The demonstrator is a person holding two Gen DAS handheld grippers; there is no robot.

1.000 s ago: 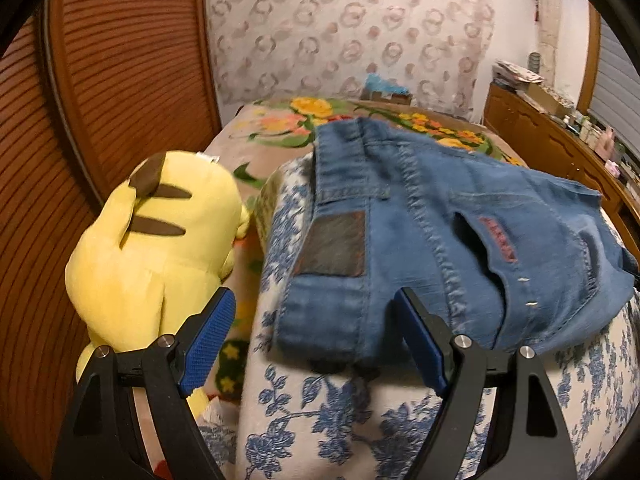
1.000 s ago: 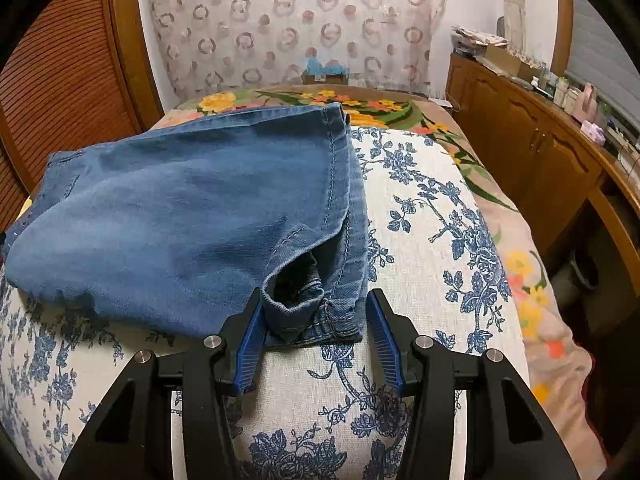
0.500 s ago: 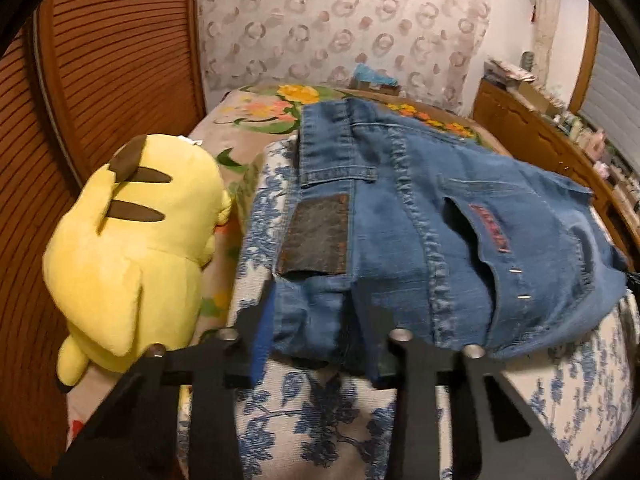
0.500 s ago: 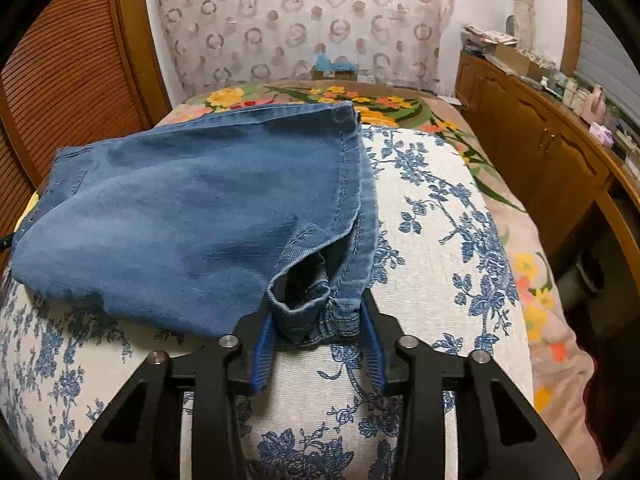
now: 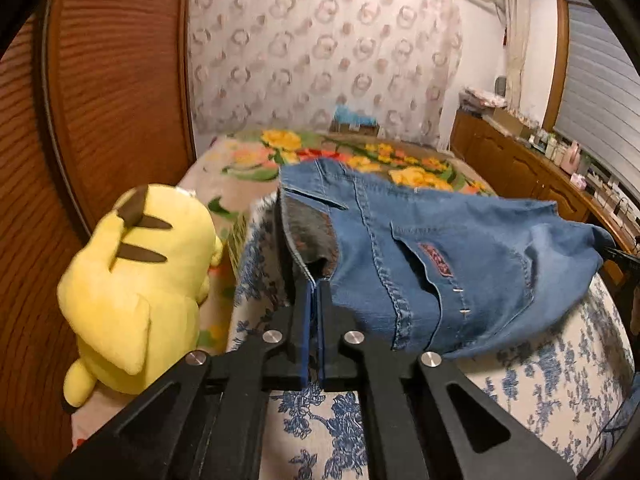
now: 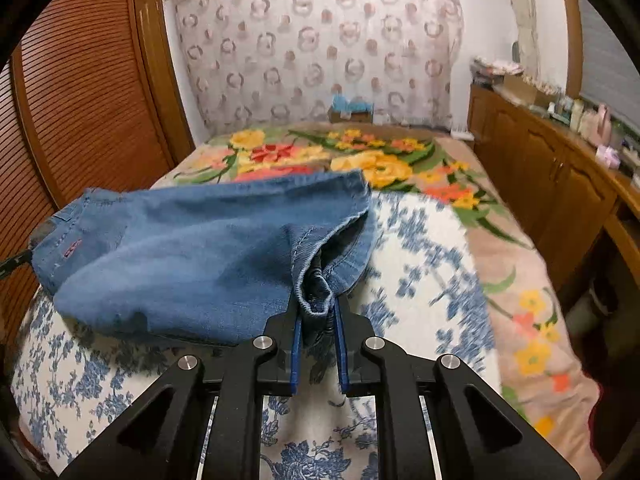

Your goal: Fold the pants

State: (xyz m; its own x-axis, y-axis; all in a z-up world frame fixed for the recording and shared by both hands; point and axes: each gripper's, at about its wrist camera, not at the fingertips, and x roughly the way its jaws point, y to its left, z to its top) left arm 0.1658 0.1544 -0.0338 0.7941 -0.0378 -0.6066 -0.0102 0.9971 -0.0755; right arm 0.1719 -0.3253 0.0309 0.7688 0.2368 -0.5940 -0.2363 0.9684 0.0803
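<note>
L gripper (image 5: pixel 315 286) jaws pinching jeans (image 5: pixel 460 264) waistband corner, R gripper (image 6: pixel 316 308) jaws pinching bunched hem; yellow plush (image 5: pixel 136 292) just left of jeans

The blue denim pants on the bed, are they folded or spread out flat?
Folded: the blue denim pants lie doubled, hems stacked, with left gripper and right gripper pinching their near edge.

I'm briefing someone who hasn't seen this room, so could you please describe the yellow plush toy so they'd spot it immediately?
Start at the bed with the floral blanket, beside the brown louvred doors. Along that door-side edge, left of the blue-flowered cushion carrying the jeans, lies the Pikachu plush. It is the only bright yellow thing there, with dark brown back stripes.
</note>
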